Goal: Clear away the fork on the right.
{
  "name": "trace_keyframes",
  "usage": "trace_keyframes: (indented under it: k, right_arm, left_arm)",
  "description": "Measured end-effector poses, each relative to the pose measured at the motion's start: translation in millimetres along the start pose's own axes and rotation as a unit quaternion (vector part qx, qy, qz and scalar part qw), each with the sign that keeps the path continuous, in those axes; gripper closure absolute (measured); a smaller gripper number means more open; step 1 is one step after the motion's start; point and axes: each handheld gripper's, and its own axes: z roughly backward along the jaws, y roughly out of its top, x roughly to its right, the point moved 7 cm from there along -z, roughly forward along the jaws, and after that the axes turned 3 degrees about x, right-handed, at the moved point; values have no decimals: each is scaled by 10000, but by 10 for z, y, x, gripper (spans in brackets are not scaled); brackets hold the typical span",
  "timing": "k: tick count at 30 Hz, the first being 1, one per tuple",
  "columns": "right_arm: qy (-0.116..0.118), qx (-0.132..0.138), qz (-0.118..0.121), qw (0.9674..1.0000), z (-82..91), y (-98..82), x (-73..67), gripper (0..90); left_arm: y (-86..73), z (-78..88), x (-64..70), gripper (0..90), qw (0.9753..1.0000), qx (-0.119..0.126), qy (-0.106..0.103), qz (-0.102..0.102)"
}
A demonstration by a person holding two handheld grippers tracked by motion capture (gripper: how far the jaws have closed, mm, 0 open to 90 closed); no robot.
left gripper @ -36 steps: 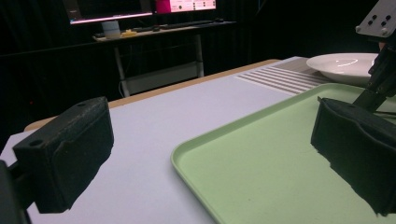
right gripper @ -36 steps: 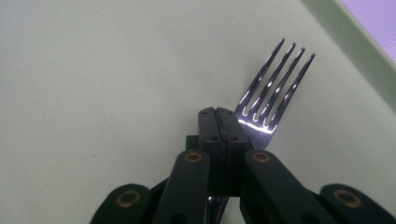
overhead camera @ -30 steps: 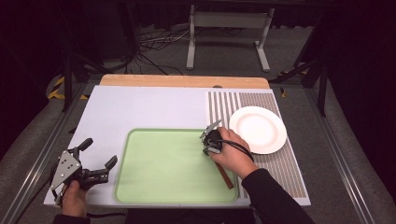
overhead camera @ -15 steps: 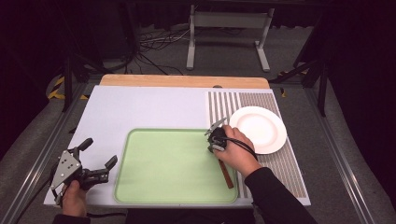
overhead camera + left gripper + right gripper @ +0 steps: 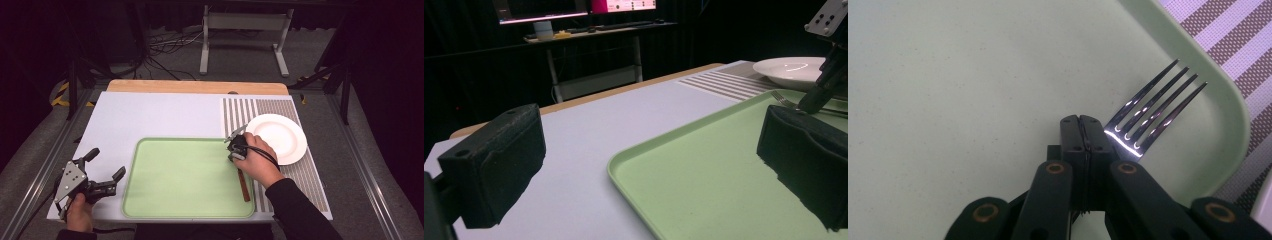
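Observation:
A green tray [image 5: 185, 175] lies on the white table top. On the tray's right side rests a fork [image 5: 243, 186] with a brown handle. Its shiny tines [image 5: 1153, 107] point toward the tray's rounded corner. My right gripper [image 5: 234, 145] is low over the fork's tine end. In the right gripper view its jaws are pressed together [image 5: 1081, 120], and the tines lie just to their right. Nothing shows between the jaws. My left gripper [image 5: 107, 162] rests at the table's front left, open and empty, beside the tray's left rim [image 5: 624, 170].
A white plate [image 5: 277, 137] sits on a striped mat [image 5: 300, 175] right of the tray. In the left gripper view the plate [image 5: 794, 67] shows behind the other gripper [image 5: 824, 75]. A wooden board [image 5: 197, 86] borders the table's far edge.
The right hand and gripper have shifted slightly right and away, toward the plate. The fork's handle and the left gripper have stayed put.

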Motion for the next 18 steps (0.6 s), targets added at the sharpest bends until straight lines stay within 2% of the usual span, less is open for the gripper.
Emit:
trace_keyframes:
  k: [18]
  right_arm:
    - [-157,-72,-109,9998,26,-49,83,900]
  left_arm:
    - [-1,-2,-1,1,10000,-4,-1,-5]
